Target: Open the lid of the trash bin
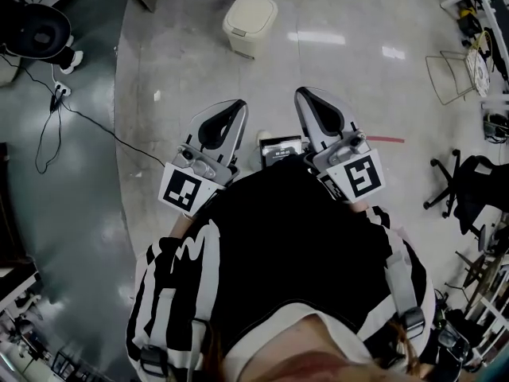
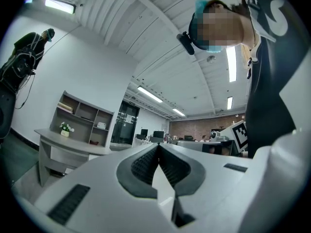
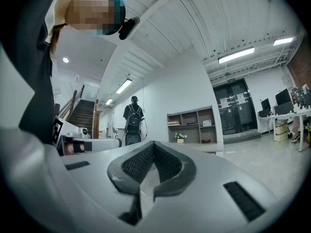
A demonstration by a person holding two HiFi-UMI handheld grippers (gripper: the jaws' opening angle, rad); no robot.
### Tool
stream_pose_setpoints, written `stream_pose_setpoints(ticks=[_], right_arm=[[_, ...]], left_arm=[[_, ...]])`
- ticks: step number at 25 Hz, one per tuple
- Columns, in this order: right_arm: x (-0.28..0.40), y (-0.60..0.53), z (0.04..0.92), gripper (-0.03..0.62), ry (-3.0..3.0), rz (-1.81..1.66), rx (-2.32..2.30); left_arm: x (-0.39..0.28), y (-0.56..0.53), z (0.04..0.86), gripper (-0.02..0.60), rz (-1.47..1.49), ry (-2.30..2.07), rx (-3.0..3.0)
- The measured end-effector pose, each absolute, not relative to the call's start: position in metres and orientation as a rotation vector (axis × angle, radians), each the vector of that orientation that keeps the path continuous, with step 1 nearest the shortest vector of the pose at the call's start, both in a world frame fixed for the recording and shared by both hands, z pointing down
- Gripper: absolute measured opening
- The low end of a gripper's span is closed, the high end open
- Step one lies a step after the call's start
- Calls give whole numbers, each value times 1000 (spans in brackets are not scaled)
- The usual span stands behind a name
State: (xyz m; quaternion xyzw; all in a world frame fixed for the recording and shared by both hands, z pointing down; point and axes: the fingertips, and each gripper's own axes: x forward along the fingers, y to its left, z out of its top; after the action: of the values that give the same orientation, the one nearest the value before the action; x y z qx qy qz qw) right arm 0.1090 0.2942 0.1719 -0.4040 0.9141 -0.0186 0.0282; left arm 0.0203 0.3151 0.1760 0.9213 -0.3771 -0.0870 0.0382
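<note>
A cream trash bin (image 1: 250,22) with its lid down stands on the floor well ahead of me in the head view. My left gripper (image 1: 237,106) and right gripper (image 1: 305,94) are held close to my chest, both tilted upward and apart from the bin. The left gripper (image 2: 158,145) is shut with nothing between its jaws, and it looks at the ceiling and office. The right gripper (image 3: 154,143) is likewise shut and empty. The bin does not show in either gripper view.
A black cable (image 1: 87,122) runs across the floor at the left from a round black device (image 1: 36,30). An office chair (image 1: 469,189) and a wire rack (image 1: 453,74) stand at the right. Red tape (image 1: 386,140) marks the floor. A person with a backpack (image 3: 133,120) stands by shelves (image 3: 194,125).
</note>
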Motion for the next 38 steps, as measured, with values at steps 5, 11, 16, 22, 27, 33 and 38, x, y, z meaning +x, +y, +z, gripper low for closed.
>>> stream_pose_setpoints(ticks=[5, 11, 16, 22, 27, 33, 38], right_arm=[[114, 264, 171, 9, 2829, -60, -1223], [124, 231, 170, 8, 2834, -65, -1201], [134, 209, 178, 9, 2834, -83, -1191], [142, 198, 184, 9, 2830, -99, -1186], [140, 197, 182, 9, 2825, -97, -1188], [146, 193, 180, 8, 2826, -103, -1193], [143, 188, 181, 9, 2824, -106, -1178]], left_arm=[[26, 286, 173, 5, -278, -1175, 2826], [36, 255, 175, 5, -282, -1190, 2819], [48, 236, 184, 5, -278, -1202, 2810], [54, 226, 188, 5, -270, -1210, 2806], [50, 223, 185, 5, -288, -1221, 2804], [62, 220, 182, 5, -281, -1186, 2820], [58, 217, 184, 5, -274, -1200, 2814]])
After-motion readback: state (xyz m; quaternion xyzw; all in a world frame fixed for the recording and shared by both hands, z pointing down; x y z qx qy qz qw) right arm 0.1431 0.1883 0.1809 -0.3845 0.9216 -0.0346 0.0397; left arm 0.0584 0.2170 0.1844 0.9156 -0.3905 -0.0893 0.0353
